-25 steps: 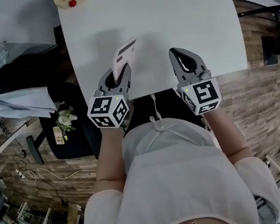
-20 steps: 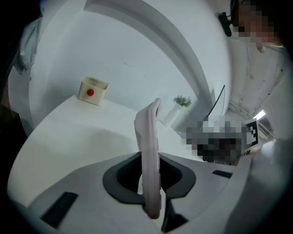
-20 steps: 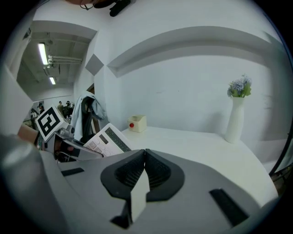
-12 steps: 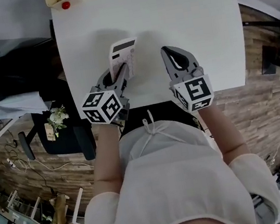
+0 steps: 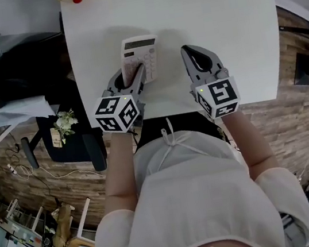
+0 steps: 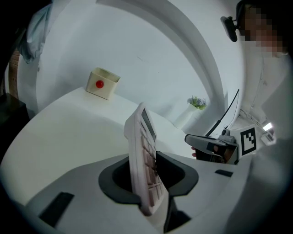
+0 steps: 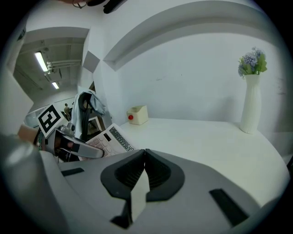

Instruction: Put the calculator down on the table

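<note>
White table (image 5: 216,34): beige box (image 6: 102,84), vase (image 7: 250,105)

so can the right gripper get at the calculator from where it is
Probably yes. The calculator is beside the right gripper, with only bare table between them. The left gripper has its jaws opening around it; the right's are shut and must open first.

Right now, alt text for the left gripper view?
A calculator stands tilted on edge between the opening jaws of the left gripper, keys facing right, over a white table. The right gripper reaches in from the right. A cream box with a red button and a small vase of flowers stand farther back.
</note>
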Demonstrator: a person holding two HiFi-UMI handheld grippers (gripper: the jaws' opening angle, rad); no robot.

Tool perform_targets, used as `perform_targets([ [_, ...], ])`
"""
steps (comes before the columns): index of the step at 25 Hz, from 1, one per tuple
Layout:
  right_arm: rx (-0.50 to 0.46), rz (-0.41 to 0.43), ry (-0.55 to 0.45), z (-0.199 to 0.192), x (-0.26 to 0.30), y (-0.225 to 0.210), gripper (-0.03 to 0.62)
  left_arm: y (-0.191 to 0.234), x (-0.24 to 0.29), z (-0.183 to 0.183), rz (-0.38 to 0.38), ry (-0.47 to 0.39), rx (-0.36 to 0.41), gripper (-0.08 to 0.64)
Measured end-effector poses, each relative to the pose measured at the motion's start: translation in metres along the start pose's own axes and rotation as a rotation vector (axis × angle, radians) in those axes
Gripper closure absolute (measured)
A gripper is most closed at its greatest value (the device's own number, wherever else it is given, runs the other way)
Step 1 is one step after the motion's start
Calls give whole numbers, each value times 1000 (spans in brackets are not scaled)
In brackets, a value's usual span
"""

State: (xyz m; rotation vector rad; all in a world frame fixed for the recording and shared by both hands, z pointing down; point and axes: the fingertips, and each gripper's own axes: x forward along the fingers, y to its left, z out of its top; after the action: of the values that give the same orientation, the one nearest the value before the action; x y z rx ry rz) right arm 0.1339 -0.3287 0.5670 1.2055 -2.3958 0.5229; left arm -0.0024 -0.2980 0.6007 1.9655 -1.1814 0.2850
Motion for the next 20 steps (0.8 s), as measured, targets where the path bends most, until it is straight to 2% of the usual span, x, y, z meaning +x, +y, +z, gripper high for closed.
perform_targets([
  [6, -17, 10, 7, -1, 2, 6, 586, 9, 1, -1, 55, 0, 44, 381],
  [13, 69, 5, -4, -2, -3, 9, 586, 30, -2, -7, 181, 17, 67, 277],
  [20, 47, -2, -11, -3, -20, 13, 585, 22, -10, -4, 189, 2, 118, 265],
])
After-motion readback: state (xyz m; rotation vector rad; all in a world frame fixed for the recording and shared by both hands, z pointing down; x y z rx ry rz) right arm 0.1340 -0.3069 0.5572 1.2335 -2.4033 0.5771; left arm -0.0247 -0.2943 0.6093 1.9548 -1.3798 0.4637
